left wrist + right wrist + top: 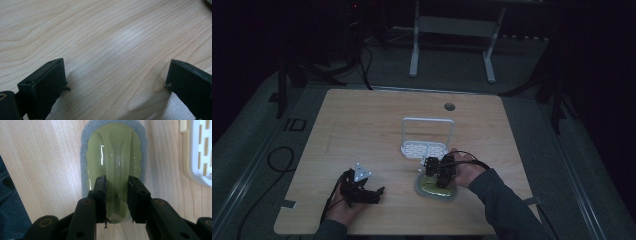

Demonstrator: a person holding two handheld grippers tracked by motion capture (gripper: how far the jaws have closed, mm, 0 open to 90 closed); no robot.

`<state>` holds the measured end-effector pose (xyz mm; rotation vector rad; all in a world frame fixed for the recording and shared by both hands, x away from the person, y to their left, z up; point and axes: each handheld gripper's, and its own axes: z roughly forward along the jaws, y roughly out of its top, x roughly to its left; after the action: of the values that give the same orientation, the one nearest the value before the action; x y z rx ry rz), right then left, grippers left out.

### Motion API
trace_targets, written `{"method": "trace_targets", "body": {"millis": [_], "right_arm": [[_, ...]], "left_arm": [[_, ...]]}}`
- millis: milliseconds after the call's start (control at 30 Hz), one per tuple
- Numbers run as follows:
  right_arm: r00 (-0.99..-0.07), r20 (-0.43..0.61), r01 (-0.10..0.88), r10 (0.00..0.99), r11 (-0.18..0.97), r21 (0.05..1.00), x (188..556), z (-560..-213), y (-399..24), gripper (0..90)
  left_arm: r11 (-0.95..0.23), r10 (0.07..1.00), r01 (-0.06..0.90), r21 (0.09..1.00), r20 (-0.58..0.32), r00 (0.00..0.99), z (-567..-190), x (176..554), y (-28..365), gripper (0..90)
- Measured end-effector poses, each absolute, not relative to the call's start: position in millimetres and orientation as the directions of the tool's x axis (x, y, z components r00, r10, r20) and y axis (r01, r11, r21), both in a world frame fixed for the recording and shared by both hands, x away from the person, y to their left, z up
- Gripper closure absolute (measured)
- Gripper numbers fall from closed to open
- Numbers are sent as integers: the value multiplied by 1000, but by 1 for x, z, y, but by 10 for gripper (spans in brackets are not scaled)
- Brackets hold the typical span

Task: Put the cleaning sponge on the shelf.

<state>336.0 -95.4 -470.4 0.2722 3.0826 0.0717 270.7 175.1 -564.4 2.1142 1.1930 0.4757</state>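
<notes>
Right gripper view puts my right gripper (117, 195) pinching the raised ridge of the green scrubber (113, 157), which lies flat on the table (362, 130) just beside the white rack (427, 135). I judge I should keep the squeeze centred and lift straight up so it doesn't twist. My left gripper (115, 82) rests spread wide, well apart.
</notes>
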Motion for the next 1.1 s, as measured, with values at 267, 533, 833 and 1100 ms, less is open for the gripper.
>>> {"method": "trace_targets", "body": {"millis": [267, 533, 833, 1100], "right_arm": [[-986, -55, 154, 156, 987, 51, 334, -469, -95, 709], [-988, -65, 138, 142, 989, 55, 333, -468, -94, 710], [-987, -87, 129, 135, 989, 66, 335, -464, -95, 711], [-985, -109, 122, 130, 989, 81, 340, -458, -95, 712]], "left_arm": [[-370, 855, 617, 695, -6, 519, -564, 271, 175, 29], [-369, 855, 617, 695, -6, 519, -564, 271, 175, 29], [-370, 855, 617, 695, -6, 519, -564, 271, 175, 29], [-370, 855, 617, 695, -6, 519, -564, 271, 175, 29]]}}
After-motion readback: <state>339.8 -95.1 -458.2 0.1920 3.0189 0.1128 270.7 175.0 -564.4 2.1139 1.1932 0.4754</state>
